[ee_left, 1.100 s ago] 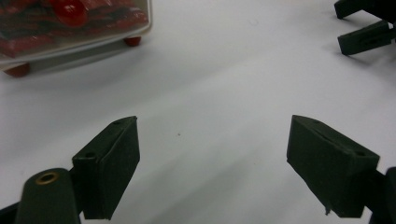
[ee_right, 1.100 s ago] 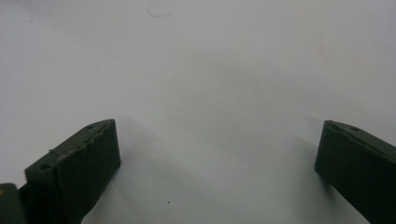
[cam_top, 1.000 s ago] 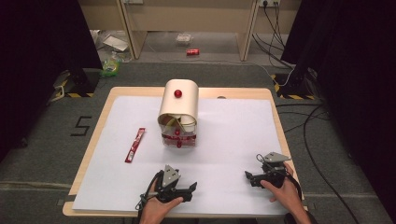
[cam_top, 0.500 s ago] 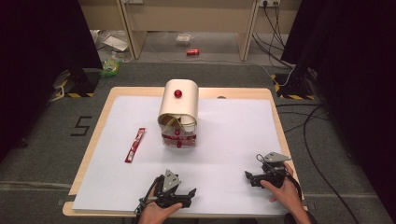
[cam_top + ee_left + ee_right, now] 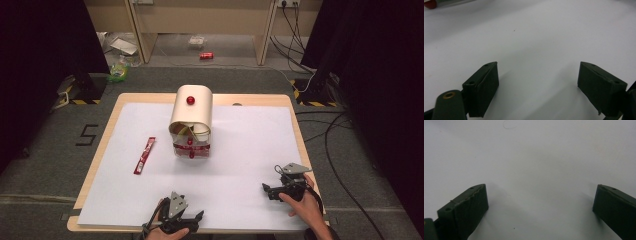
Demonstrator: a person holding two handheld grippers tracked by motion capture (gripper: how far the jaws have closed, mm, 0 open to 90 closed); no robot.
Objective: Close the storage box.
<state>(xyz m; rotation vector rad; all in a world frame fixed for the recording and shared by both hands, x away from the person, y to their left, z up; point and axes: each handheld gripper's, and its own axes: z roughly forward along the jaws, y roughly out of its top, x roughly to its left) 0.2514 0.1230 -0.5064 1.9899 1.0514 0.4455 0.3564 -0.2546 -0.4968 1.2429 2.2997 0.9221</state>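
While both hands are resting low at the desk's [image 5: 250, 150] near edge, the left hand-held gripper [image 5: 192, 220] and right hand-held gripper [image 5: 266, 190] are gaping empty, seemingly well apart from the bread box [image 5: 191, 120] at mid-desk.

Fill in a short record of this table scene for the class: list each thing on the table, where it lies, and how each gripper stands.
surface: wooden table covered by a white sheet
box: cream, round-topped box with a red knob, at the middle of the sheet; its front is open
packet: red packet lying flat, left of the box, apart from it
left gripper: left gripper at the near edge, jaws wide apart, nothing between them
right gripper: right gripper near the right edge, jaws wide apart, nothing between them
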